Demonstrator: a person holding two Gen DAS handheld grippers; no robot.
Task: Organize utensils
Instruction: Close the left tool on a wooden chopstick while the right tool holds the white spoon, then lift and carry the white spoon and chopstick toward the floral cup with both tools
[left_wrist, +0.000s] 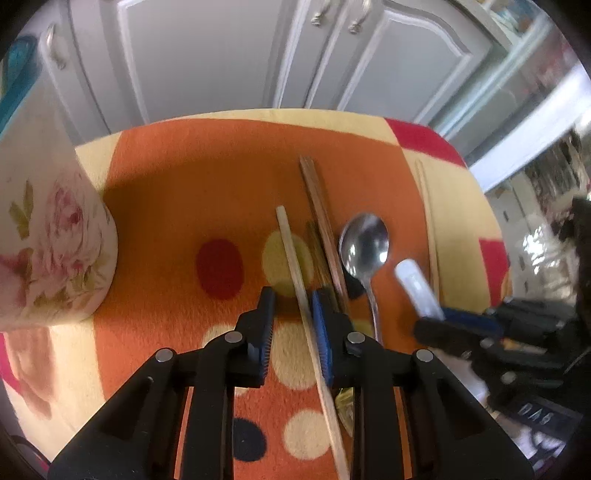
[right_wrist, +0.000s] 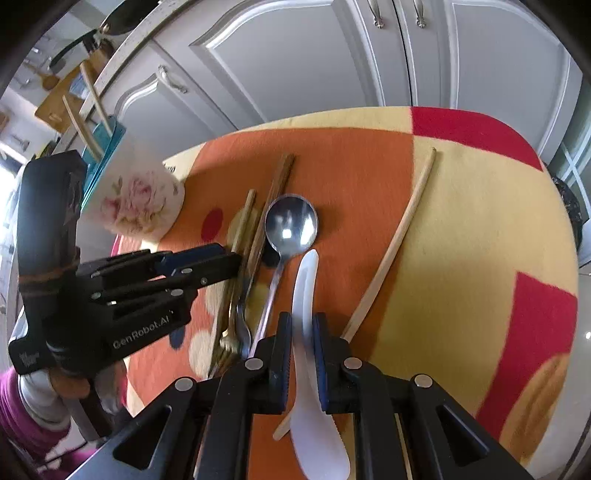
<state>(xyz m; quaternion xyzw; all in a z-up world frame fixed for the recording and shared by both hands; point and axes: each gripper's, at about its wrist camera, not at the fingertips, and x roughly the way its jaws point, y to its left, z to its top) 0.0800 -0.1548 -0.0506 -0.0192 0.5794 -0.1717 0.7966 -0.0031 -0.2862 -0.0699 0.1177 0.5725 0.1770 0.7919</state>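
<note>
My left gripper (left_wrist: 291, 306) is open around a pale wooden chopstick (left_wrist: 295, 266) that lies against its right pad. Dark brown chopsticks (left_wrist: 321, 221) and a metal spoon (left_wrist: 364, 243) lie just right of it on the orange cloth. My right gripper (right_wrist: 302, 325) is shut on a white plastic spoon (right_wrist: 306, 280), held above the cloth; it shows in the left wrist view too (left_wrist: 417, 288). A floral utensil cup (left_wrist: 48, 240) stands at the left, also in the right wrist view (right_wrist: 136, 199), with two chopsticks (right_wrist: 88, 110) in it. A fork (right_wrist: 231, 332) lies beside the metal spoon (right_wrist: 291, 221).
Another pale chopstick (right_wrist: 402, 236) lies alone on the yellow part of the cloth (right_wrist: 480, 229). Grey cabinet doors (right_wrist: 295, 62) stand behind the table. The table's far edge (left_wrist: 258, 114) runs close to them.
</note>
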